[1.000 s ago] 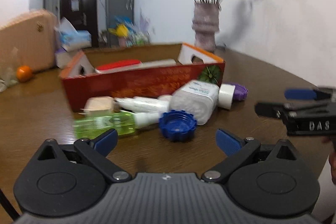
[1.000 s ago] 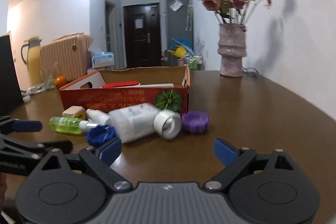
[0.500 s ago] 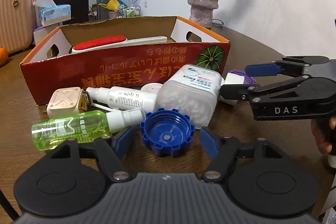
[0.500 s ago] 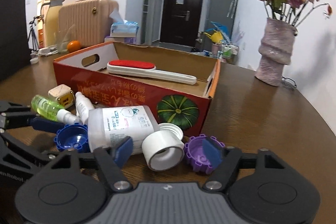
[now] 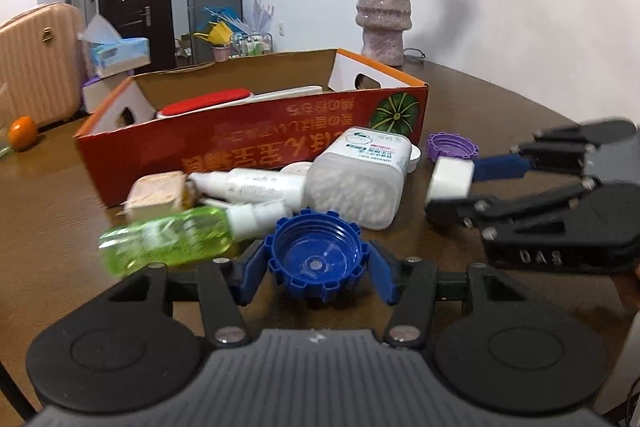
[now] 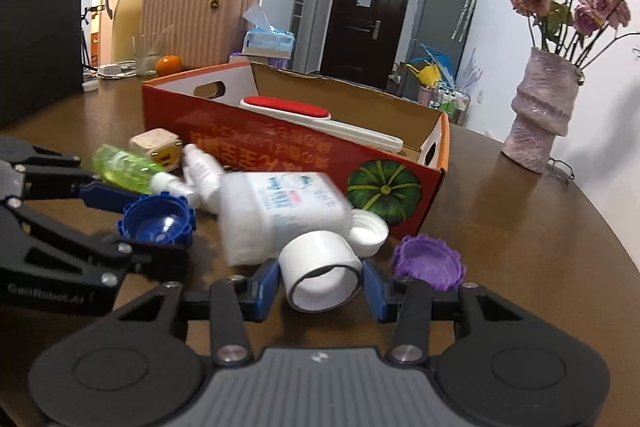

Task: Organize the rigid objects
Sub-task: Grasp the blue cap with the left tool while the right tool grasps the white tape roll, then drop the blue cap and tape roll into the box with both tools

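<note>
Closing on a ridged blue cap (image 5: 316, 259) lying hollow side up on the wood table (image 5: 500, 123), the left gripper (image 5: 316, 269) has both pads beside its rim, contact unclear. Right gripper (image 6: 320, 283) is closing round a smooth white tube-shaped cap (image 6: 320, 269), open end facing the camera, pads looking about touching. Behind them a frosted pill bottle (image 5: 356, 183) lies on its side, and the red cardboard box (image 5: 248, 143) holds a red-topped brush (image 5: 208, 105) lying lengthwise.

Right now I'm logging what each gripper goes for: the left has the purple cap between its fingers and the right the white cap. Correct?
Not quite. The left gripper, jaws closing, has the blue cap between its fingers, as the left wrist view shows; the purple cap lies untouched on the table. The right gripper is closing around the white cap.
</note>
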The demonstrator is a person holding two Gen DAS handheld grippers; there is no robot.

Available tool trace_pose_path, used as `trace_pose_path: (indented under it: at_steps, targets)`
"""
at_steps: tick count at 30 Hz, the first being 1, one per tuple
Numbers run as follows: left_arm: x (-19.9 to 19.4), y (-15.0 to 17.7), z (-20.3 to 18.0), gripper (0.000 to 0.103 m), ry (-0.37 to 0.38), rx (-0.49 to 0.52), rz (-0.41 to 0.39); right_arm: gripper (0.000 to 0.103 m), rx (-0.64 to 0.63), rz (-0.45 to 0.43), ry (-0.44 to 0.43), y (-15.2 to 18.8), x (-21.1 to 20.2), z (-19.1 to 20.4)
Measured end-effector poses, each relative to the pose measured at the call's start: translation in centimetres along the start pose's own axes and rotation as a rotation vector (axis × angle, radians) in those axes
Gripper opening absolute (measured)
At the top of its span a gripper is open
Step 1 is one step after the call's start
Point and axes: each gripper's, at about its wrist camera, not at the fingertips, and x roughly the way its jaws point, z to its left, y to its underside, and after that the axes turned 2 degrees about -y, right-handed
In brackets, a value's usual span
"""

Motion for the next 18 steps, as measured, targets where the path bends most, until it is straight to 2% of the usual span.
trace_pose_path:
  at_steps: [7, 12, 18]
  targets:
    - [-6.1, 1.7, 2.0, 0.056, -0.051, -0.068, -0.052, 0.045, 0.099, -0.029, -0.008, 2.4, -4.8, 4.1]
    - [-10.3, 3.0, 3.2, 0.056, -0.082, -0.102, -0.100, 0.045, 0.131, -0.061, 0.038, 3.6, -7.6, 6.7]
    - [-13.4, 4.6, 4.3, 0.056, -0.084, -0.133, -0.133, 0.045, 0.141, -0.108, 0.058, 3.4, -10.5, 9.2]
